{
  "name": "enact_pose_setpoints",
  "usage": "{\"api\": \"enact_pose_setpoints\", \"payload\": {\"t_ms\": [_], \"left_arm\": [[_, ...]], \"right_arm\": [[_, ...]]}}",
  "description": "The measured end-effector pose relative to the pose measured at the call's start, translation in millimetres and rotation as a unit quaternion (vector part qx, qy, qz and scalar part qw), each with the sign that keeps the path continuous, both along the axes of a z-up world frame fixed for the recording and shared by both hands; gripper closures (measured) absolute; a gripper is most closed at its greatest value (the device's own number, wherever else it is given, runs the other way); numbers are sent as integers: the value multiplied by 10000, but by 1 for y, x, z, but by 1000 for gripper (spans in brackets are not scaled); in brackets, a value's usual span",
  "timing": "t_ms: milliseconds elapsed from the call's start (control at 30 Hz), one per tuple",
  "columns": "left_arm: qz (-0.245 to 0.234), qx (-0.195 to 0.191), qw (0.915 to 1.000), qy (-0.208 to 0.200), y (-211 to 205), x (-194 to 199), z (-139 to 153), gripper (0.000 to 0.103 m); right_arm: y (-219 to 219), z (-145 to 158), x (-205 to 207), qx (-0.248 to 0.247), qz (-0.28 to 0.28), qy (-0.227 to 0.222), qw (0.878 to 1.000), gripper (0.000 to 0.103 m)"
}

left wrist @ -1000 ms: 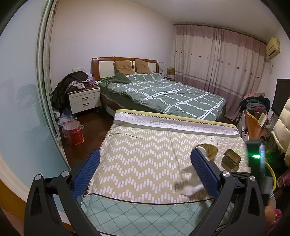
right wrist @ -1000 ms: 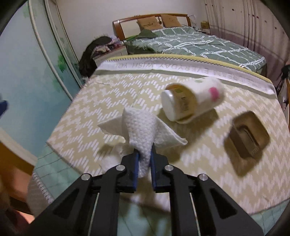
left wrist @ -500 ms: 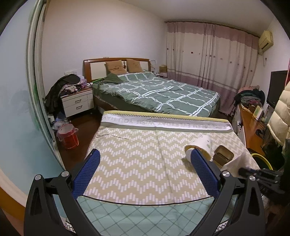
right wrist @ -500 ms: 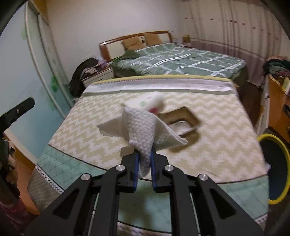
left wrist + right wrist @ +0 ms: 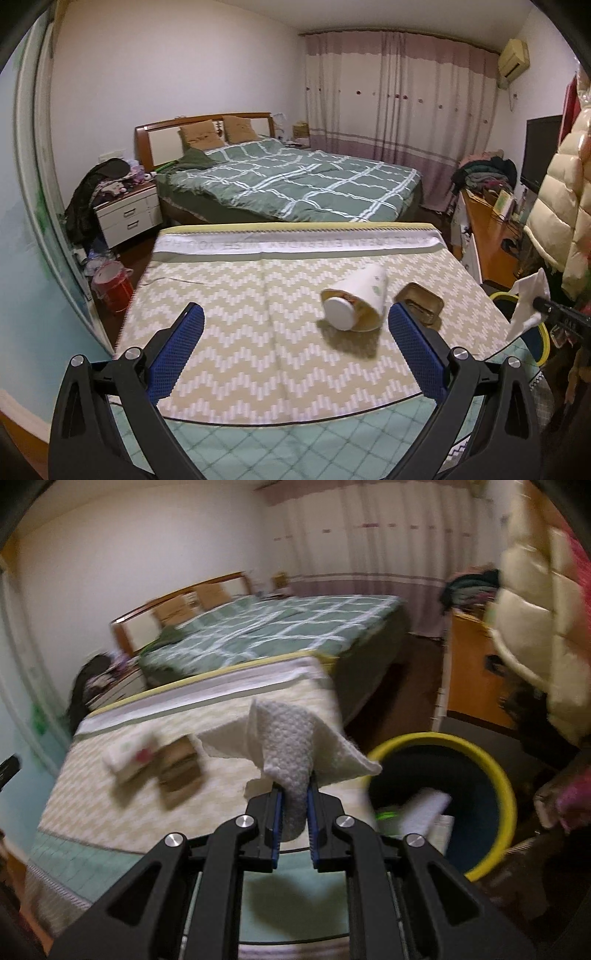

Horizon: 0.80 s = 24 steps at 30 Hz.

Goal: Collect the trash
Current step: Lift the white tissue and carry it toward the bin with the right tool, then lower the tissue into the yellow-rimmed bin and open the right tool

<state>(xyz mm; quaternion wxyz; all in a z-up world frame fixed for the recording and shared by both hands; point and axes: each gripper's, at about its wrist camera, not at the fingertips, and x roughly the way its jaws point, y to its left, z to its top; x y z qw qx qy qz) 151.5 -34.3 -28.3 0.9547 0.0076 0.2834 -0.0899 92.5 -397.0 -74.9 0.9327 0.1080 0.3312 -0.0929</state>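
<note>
**Tissue carried off the table toward the bin**

Swinging away from the middle of the table, the right gripper (image 5: 294, 803) has carried the crumpled white paper tissue (image 5: 291, 738) past the table's right edge; it now hangs beside the round, yellow-rimmed dark trash bin (image 5: 495, 771) on the floor. Its blue-padded jaws are nearly closed and pinch the tissue's lower fold. White paper and something green already lie in the bin.

Nearest in the left wrist view, the left gripper (image 5: 293, 345) stands wide open with nothing between its pads, above the near edge of the table covered in a beige zigzag cloth (image 5: 236, 332). Toward the right edge of that cloth lies a white paper cup (image 5: 356, 301) on its side, base facing the camera. Just beside it, closer to the right edge, sits a small brown rectangular tray (image 5: 423, 304).

Beyond the far edge stands a bed with a green checked quilt (image 5: 295, 184), and behind it pink-and-white striped curtains (image 5: 399, 99).
</note>
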Motion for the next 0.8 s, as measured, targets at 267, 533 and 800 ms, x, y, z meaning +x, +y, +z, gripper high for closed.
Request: {"api": "enact_pose_setpoints", "payload": {"t_ms": [267,533,800], "left_arm": [[-365,168,9991,145,-41,8,-8,5],[-568,249,9978,225,-66,14,-12,5],[-658,288,9971,263,-75,17,-14,5]], "right_arm": [[-61,-27,-3,11,-679,298,9972,91],[-88,-45,1,79,-1007,485,9937,89],[-100,-53,4,119,-1225,624,9904,80]]}}
